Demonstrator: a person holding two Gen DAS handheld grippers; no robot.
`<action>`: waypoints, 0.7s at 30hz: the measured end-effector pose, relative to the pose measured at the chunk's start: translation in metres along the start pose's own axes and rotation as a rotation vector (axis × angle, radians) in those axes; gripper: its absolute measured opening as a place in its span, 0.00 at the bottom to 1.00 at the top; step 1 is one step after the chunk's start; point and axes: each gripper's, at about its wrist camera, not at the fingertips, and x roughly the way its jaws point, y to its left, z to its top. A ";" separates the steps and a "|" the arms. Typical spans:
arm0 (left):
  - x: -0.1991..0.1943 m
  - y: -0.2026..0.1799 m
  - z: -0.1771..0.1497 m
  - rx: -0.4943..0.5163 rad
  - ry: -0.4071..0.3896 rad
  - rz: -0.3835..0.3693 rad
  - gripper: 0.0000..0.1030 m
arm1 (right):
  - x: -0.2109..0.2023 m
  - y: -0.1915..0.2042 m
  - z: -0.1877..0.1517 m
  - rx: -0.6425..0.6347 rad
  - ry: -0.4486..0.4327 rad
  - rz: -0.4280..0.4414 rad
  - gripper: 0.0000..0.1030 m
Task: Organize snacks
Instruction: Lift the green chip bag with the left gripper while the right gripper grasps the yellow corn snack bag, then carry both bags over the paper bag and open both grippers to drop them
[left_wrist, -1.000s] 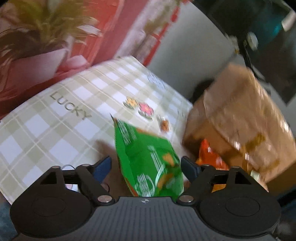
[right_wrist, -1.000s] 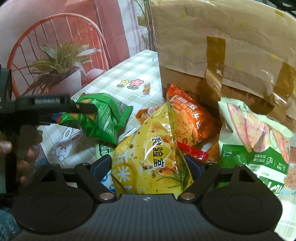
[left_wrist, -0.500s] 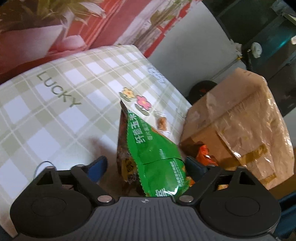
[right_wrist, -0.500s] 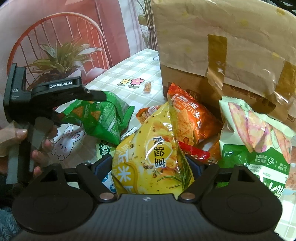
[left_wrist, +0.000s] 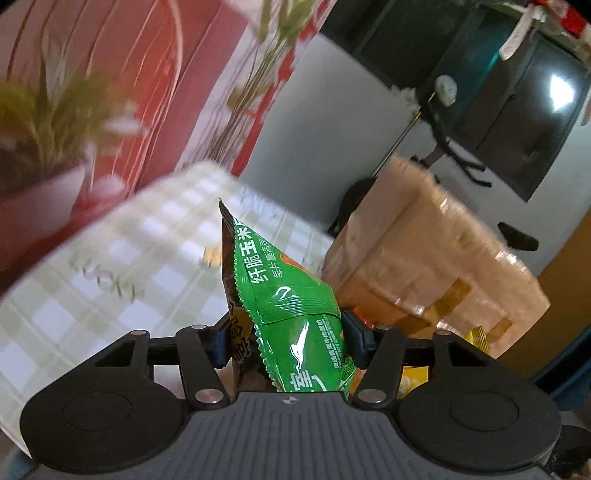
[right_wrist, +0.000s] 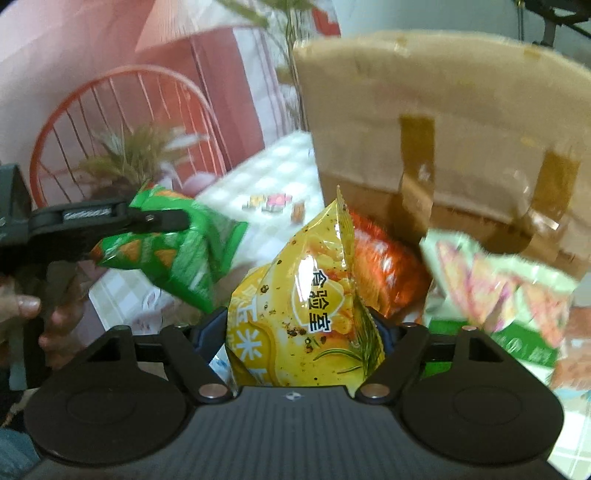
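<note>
Checked tablecloth (left_wrist: 110, 258), red mural wall (left_wrist: 129, 92), taped cardboard box (right_wrist: 443, 129).
Green snack bag (left_wrist: 291, 306) is clamped by left gripper (left_wrist: 284, 339); yellow snack bag (right_wrist: 306, 306) is pinched by right gripper (right_wrist: 299, 332), jaws just closed further.

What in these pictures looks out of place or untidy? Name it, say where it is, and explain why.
The orange snack bag and the white-and-green chip bag lie heaped against the taped brown box rather than sorted. A small orange crumb, seemingly a stray bit of snack, sits loose on the checked tablecloth beside its flower print.
</note>
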 end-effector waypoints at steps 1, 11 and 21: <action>-0.004 -0.003 0.005 0.008 -0.013 -0.004 0.59 | -0.004 -0.001 0.003 -0.002 -0.016 -0.004 0.75; -0.028 -0.059 0.038 0.157 -0.109 -0.034 0.60 | -0.052 -0.012 0.038 -0.023 -0.199 0.002 0.75; -0.026 -0.129 0.074 0.268 -0.163 -0.093 0.60 | -0.098 -0.035 0.096 -0.106 -0.357 -0.011 0.75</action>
